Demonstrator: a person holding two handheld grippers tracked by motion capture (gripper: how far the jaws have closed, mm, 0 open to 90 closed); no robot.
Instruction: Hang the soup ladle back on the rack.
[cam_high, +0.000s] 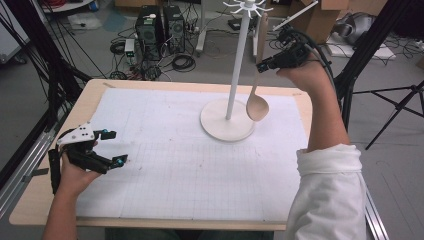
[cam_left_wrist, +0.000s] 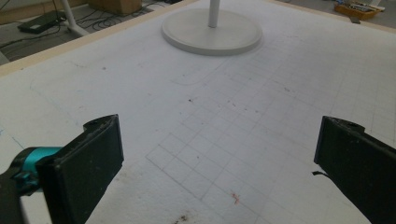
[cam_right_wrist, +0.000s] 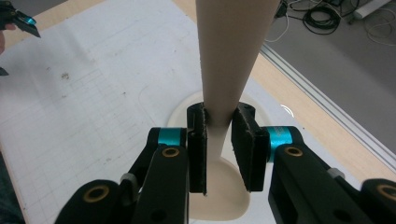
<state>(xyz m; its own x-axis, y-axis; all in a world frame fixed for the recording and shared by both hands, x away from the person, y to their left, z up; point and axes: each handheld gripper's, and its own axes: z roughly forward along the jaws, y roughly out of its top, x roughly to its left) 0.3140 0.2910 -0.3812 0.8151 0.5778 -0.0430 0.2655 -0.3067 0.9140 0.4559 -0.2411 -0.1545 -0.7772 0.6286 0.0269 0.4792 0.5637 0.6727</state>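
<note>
From the high view we look forward and down across the whole table (cam_high: 45, 200), from above the person's side, at a distance. In the left gripper view we sit low over the gridded mat (cam_left_wrist: 261, 140), facing across it toward the white stand base (cam_left_wrist: 211, 33), which the high view shares (cam_high: 225, 129). In the right gripper view we look steeply down, close up along a wooden spoon's handle (cam_right_wrist: 229, 60), and again meet the mat (cam_right_wrist: 79, 102) and the table's edge.

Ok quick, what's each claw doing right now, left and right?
Left claw: open, nothing between its jaws, low over the white mat.
Right claw: closed on the handle of the wooden spoon, raised beside the white stand.
</note>
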